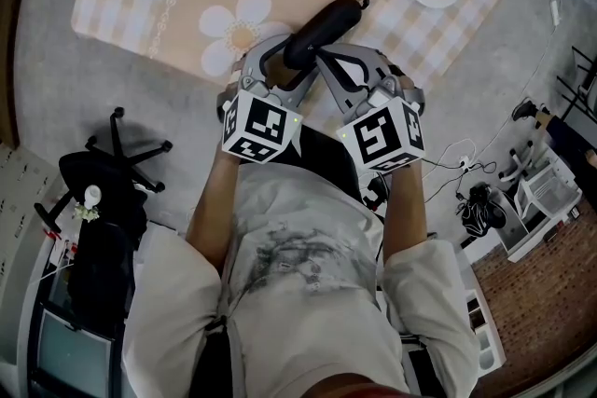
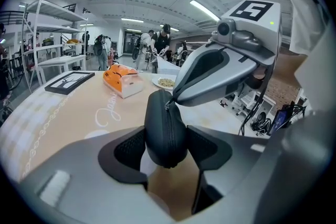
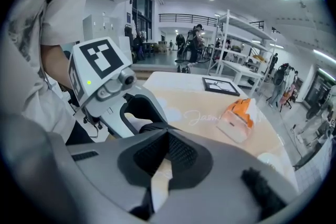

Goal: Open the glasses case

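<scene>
Smooth grey moulded shells form the left gripper (image 2: 165, 147) and the right gripper (image 3: 167, 152), with black textured pads (image 2: 128, 149) lining the jaws. Each carries a white cube (image 1: 259, 121) printed with black square markers and bearing a small green lamp (image 1: 295, 117). The wearer has a pale grey short-sleeved T-shirt (image 1: 280, 200) with a dark smudged print.

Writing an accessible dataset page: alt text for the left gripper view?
The left claw grips a black zipped glasses case between its jaws, while the right claw pinches the zip pull at its top. Orange box behind.
</scene>
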{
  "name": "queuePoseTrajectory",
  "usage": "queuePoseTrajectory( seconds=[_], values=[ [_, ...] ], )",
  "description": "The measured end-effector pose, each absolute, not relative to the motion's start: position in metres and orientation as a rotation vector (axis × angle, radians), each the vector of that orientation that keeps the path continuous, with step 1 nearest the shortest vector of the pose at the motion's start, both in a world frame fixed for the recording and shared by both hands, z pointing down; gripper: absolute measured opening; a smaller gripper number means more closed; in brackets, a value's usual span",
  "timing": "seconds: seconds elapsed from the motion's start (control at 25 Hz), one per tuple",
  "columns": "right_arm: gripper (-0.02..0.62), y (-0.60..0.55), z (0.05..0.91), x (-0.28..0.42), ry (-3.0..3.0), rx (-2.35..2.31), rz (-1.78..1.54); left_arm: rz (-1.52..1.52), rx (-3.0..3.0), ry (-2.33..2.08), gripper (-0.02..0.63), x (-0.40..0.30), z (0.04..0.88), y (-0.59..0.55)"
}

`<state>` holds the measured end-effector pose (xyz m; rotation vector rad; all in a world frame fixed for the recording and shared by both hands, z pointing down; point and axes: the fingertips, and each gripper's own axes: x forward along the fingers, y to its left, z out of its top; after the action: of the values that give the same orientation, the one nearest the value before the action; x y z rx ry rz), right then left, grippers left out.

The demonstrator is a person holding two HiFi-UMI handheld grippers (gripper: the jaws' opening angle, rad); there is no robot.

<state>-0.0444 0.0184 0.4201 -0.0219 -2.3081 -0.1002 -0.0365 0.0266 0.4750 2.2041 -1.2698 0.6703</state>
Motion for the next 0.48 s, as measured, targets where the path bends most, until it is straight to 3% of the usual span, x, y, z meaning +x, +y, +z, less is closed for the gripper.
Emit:
queuePoseTrajectory(
  seconds=[0.48],
  values=[
    [0.014, 0.002, 0.422, -0.037, -2.291, 0.069, -0.076, 0.674, 2.201, -1.272, 0.258, -0.036, 0.476, 0.029]
  ],
)
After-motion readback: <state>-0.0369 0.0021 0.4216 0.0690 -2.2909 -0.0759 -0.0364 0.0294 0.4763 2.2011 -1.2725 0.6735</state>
